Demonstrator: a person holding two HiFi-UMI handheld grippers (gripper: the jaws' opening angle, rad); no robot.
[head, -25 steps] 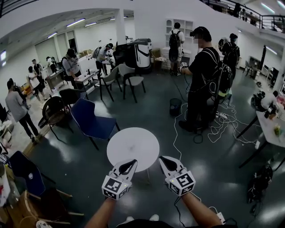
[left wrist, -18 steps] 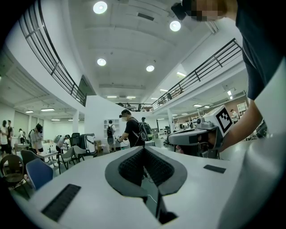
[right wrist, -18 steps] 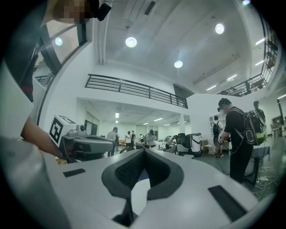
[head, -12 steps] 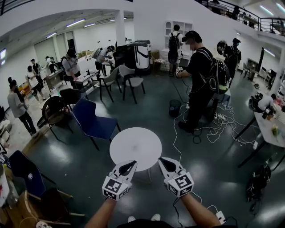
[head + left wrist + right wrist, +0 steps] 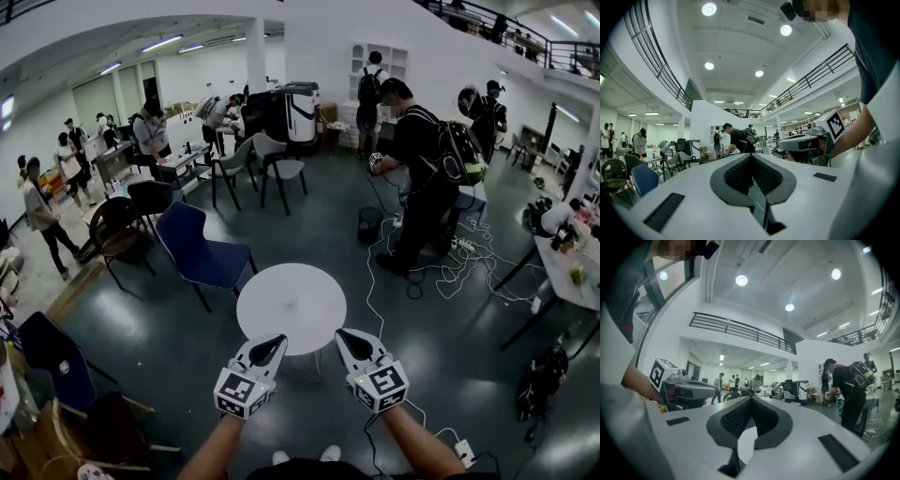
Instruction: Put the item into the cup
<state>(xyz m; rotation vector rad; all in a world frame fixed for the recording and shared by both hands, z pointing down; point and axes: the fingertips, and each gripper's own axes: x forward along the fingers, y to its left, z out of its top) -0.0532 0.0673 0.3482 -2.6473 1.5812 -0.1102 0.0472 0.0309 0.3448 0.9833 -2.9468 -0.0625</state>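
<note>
White is all that the top of the round white table (image 5: 286,305) offers from here: neither the item nor the cup shows on it, and I can find neither anywhere else in the head view or the two gripper views. So whether the item is heavy or light, stiff or soft, slick or fragile cannot be judged yet. Where to take hold of it must wait until it comes into sight, and a cautious first pinch across its narrowest firm part would be my guess.

The left gripper (image 5: 265,349) and the right gripper (image 5: 354,343) hang side by side just short of the table's near edge, above the dark floor (image 5: 169,356). Each has its ribbed black pads pressed together with nothing caught between them.

Farther out, a blue chair (image 5: 202,248) stands to the left of the table. A person in black with a backpack (image 5: 422,178) bends forward beyond it, with white cables (image 5: 469,262) trailing loose over the floor nearby
</note>
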